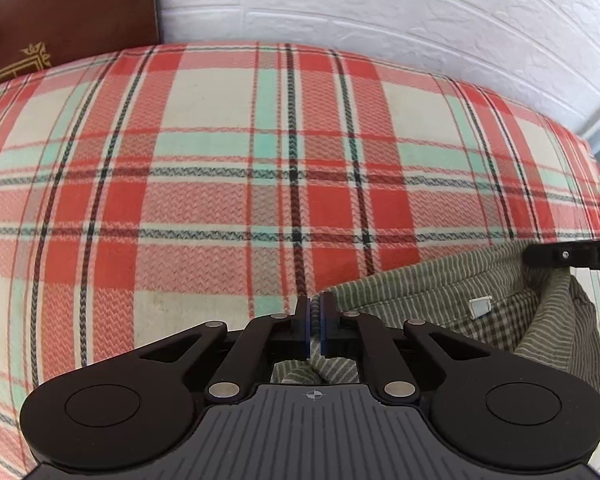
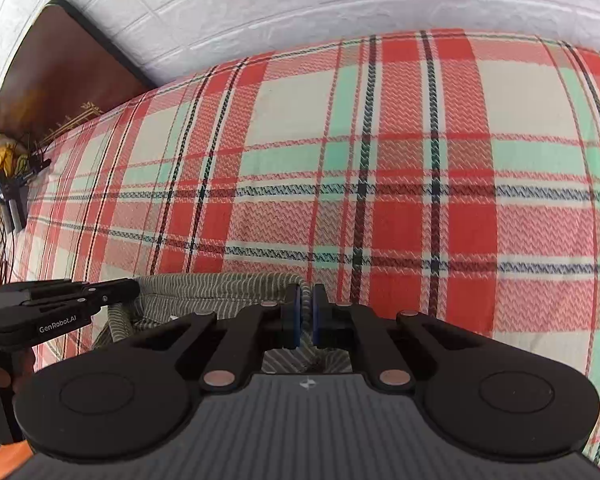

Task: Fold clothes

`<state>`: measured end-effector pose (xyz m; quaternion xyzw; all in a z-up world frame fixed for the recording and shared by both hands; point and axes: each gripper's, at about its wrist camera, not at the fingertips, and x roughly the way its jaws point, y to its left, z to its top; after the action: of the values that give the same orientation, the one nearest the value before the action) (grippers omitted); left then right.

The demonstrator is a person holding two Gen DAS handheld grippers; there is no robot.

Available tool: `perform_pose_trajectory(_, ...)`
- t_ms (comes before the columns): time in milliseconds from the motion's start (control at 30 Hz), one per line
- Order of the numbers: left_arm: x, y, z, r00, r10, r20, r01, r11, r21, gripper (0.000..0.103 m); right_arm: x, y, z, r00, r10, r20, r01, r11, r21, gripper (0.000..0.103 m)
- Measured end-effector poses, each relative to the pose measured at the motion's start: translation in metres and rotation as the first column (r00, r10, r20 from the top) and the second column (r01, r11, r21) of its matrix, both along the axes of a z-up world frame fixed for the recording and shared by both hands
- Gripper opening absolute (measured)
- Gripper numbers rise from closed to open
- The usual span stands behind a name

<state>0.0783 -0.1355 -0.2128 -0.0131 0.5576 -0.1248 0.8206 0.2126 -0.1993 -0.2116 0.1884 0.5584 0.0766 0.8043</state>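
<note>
The green striped garment (image 1: 440, 292) is pinched at opposite edges by the left hand-held gripper (image 1: 315, 312) and right hand-held gripper (image 2: 305, 308), seemingly so it can be spread over the plaid bed cover (image 1: 220, 168) for folding.

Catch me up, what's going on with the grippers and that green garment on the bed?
A person holds both grippers over a plaid bedcover. The left gripper is shut on one edge of the green striped garment, and the right gripper is shut on another edge. The garment hangs open between them, its checked lining and white label showing. No fold is visible yet.
</note>
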Motion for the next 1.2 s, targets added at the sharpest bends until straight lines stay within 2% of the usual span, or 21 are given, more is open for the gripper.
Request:
perform_pose_trajectory(100,0.001,-0.002,-0.004,1.000,0.009,-0.004,-0.009,1.000,0.005,0.000,0.000,0.002,-0.005,1.000,-0.015,-0.010,0.015,1.000,-0.012,0.006)
perform_pose_trajectory(167,0.005,-0.002,-0.004,0.999,0.030,-0.013,-0.030,0.999,-0.024,0.001,0.001,0.003,-0.009,0.999,-0.029,-0.016,0.029,0.999,-0.018,0.006)
perform_pose_trajectory(200,0.007,0.000,-0.004,0.999,0.043,-0.019,-0.044,0.998,-0.044,0.013,0.001,0.002,-0.011,0.999,-0.035,-0.019,0.035,0.999,-0.009,0.007)
perform_pose_trajectory(233,0.008,0.001,-0.003,0.998,0.056,-0.025,-0.057,0.996,-0.063,0.030,0.001,0.002,-0.012,0.999,-0.040,-0.019,0.040,0.999,-0.001,0.013)
perform_pose_trajectory(267,0.009,0.003,0.001,0.997,0.067,-0.023,-0.068,0.994,-0.080,0.033,0.000,0.002,-0.010,0.999,-0.044,-0.011,0.044,0.999,0.003,0.014)
perform_pose_trajectory(300,0.010,0.006,0.005,0.997,0.078,-0.020,-0.079,0.992,-0.096,0.037,-0.002,0.000,-0.007,0.999,-0.051,0.005,0.051,0.999,0.003,0.021)
perform_pose_trajectory(333,0.010,0.009,0.011,0.996,0.087,-0.007,-0.087,0.991,-0.105,0.038,-0.004,-0.002,-0.003,0.998,-0.057,0.022,0.057,0.998,0.009,0.034)
perform_pose_trajectory(400,0.010,0.018,0.023,0.994,0.113,0.014,-0.110,0.986,-0.122,0.040,-0.012,-0.010,0.007,0.995,-0.079,0.060,0.077,0.996,0.033,0.041)
perform_pose_trajectory(500,0.000,0.040,0.039,0.986,0.161,0.039,-0.154,0.977,-0.150,0.041,-0.032,-0.027,0.021,0.986,-0.126,0.106,0.117,0.989,0.088,0.041)
perform_pose_trajectory(633,-0.022,0.054,0.037,0.987,0.161,-0.017,-0.162,0.969,-0.188,0.043,-0.064,-0.047,0.024,0.976,-0.180,0.125,0.163,0.978,0.131,0.042)
perform_pose_trajectory(800,-0.037,0.043,0.020,0.986,0.150,-0.068,-0.161,0.959,-0.233,0.043,-0.079,-0.059,0.010,0.965,-0.251,0.082,0.231,0.953,0.196,0.042)
perform_pose_trajectory(933,-0.038,0.029,0.015,0.991,0.118,-0.065,-0.131,0.960,-0.248,0.053,-0.077,-0.056,0.005,0.963,-0.260,0.071,0.237,0.942,0.238,0.042)
perform_pose_trajectory(1000,-0.037,0.026,0.011,0.992,0.110,-0.065,-0.123,0.959,-0.255,0.050,-0.074,-0.051,0.001,0.970,-0.237,0.060,0.216,0.945,0.245,0.042)
perform_pose_trajectory(1033,-0.037,0.026,0.008,0.992,0.112,-0.064,-0.125,0.956,-0.265,0.021,-0.072,-0.048,-0.001,0.974,-0.222,0.051,0.203,0.947,0.248,0.036)
perform_pose_trajectory(1067,-0.038,0.028,0.005,0.991,0.117,-0.064,-0.131,0.952,-0.276,0.007,-0.071,-0.047,-0.004,0.975,-0.218,0.044,0.199,0.945,0.258,0.024)
perform_pose_trajectory(1100,-0.039,0.031,0.002,0.989,0.133,-0.063,-0.145,0.947,-0.286,0.003,-0.073,-0.049,-0.007,0.970,-0.239,0.043,0.217,0.933,0.287,0.007)
perform_pose_trajectory(1200,-0.045,0.045,-0.005,0.976,0.213,-0.056,-0.220,0.933,-0.285,0.000,-0.079,-0.057,-0.020,0.954,-0.300,0.014,0.277,0.897,0.344,0.006)
